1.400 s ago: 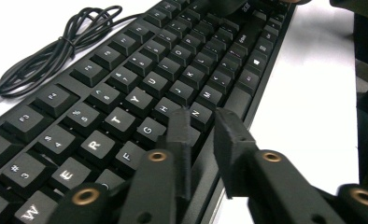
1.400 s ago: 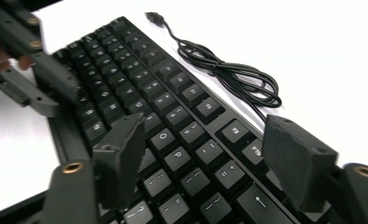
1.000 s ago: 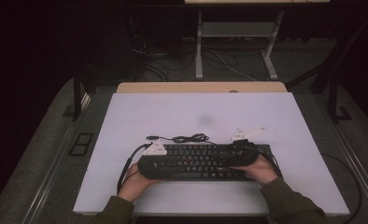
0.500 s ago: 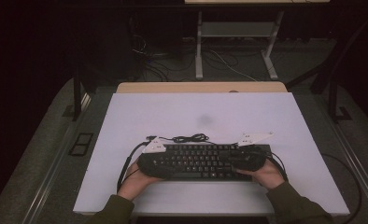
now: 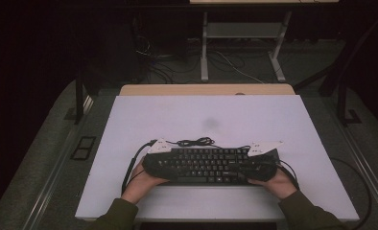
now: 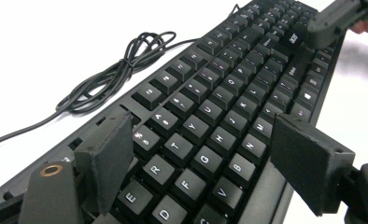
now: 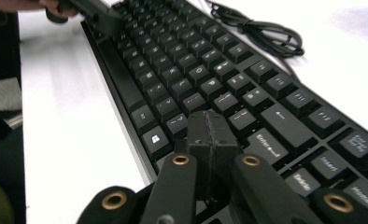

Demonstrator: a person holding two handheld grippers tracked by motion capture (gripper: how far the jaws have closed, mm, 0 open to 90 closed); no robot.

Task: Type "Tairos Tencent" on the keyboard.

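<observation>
A black keyboard (image 5: pixel 211 165) lies flat near the front of the white table top (image 5: pixel 201 115), and its coiled cable (image 5: pixel 195 142) rests just behind it. My left gripper (image 5: pixel 170 167) hovers over the keyboard's left half. In the left gripper view its jaws (image 6: pixel 201 135) have just been opening and straddle the letter keys (image 6: pixel 219 107) without pressing them. My right gripper (image 5: pixel 254 168) is over the right end. In the right gripper view its pads (image 7: pixel 211 126) are pressed together with nothing between them, above the keys near Enter (image 7: pixel 266 144).
White table surface stretches behind and to both sides of the keyboard. A wooden edge (image 5: pixel 206 89) shows at the back. Beyond it, a metal stand (image 5: pixel 242 43) and loose cables sit on the dark floor. A floor socket panel (image 5: pixel 83 147) lies left of the table.
My right gripper has shifted from the keyboard's back right corner to over its right end, and its jaws have come together. The left hand has stayed where it was.
</observation>
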